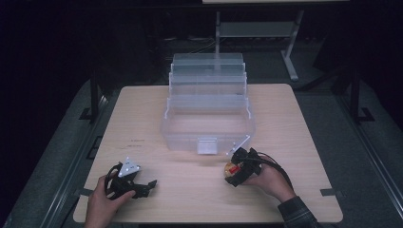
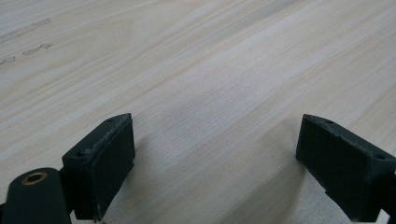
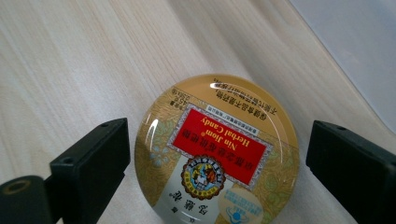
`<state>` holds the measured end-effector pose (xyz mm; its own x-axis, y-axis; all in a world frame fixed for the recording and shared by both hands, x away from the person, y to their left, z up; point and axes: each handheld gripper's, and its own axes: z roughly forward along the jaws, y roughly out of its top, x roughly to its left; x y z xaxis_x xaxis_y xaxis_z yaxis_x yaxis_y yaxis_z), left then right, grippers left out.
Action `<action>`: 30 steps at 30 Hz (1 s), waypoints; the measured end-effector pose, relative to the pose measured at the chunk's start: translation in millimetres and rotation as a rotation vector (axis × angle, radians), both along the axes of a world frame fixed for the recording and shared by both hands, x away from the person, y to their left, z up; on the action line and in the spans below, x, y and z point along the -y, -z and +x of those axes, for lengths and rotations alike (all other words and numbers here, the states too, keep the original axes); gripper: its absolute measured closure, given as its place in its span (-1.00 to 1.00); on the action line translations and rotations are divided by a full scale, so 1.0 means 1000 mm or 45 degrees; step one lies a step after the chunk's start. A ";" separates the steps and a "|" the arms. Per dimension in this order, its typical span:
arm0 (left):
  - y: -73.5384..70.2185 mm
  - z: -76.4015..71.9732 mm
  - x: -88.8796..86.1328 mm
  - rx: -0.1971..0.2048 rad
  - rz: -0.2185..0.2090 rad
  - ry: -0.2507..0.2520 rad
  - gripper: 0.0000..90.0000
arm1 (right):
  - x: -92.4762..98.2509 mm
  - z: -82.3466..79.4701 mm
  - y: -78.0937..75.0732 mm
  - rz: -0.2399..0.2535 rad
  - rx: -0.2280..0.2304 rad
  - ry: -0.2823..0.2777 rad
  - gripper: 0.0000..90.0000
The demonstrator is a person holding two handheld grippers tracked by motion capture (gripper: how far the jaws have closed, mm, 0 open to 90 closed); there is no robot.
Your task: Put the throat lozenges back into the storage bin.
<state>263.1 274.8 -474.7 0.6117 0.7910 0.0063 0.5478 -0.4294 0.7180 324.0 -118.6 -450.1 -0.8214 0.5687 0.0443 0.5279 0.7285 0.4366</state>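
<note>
Our right gripper [image 3: 217, 163] straddles the round candy tin [image 3: 217, 151] lying flat on the table [image 1: 294, 142], jaws spread with gaps on both sides. Our left gripper [image 2: 215, 163] rests wide open, holding nothing.

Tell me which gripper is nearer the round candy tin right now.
Right. The right gripper straddles the candy tin, its jaws on either side, not yet pressing. The left gripper rests far across the table, jaws open.
</note>
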 end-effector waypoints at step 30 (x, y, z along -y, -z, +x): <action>0.000 0.000 0.000 0.000 0.000 0.000 -0.76 | -0.002 -0.002 0.003 -0.043 0.010 -0.047 -0.57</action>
